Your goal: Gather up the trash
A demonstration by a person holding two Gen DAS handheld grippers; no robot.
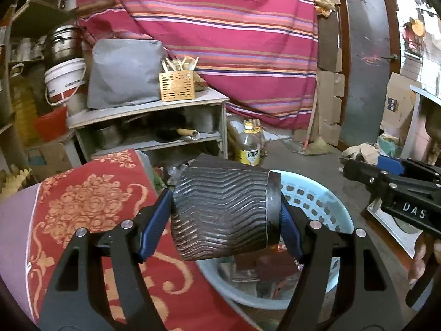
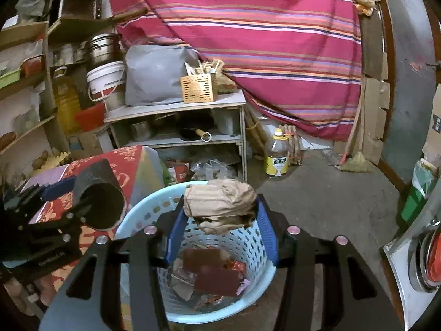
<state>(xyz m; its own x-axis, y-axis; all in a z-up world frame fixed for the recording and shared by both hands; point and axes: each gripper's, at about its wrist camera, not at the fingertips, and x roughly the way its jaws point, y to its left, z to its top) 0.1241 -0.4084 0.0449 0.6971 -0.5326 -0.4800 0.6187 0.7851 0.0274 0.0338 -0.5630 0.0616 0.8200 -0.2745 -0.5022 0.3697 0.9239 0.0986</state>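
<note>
Over the pale blue basket (image 2: 143, 215), both tongs are loaded. Directly above its open mouth the right gripper (image 2: 220, 209) squeezes a crumpled wad of brown paper (image 2: 220, 204) between its blue pads, the wad hiding the basket's far rim. Above the basket's left edge, the left gripper (image 1: 226, 215) clamps a dark ribbed paper cup (image 1: 220, 209) sideways, base to rim; in the right wrist view only its hollow mouth (image 2: 103, 207) shows. Down in the basket lie dark red wrappers (image 2: 215, 275) and scraps too blurred to name. Left of the basket sits a red floral cloth (image 1: 91, 201), cut off by the frame.
</note>
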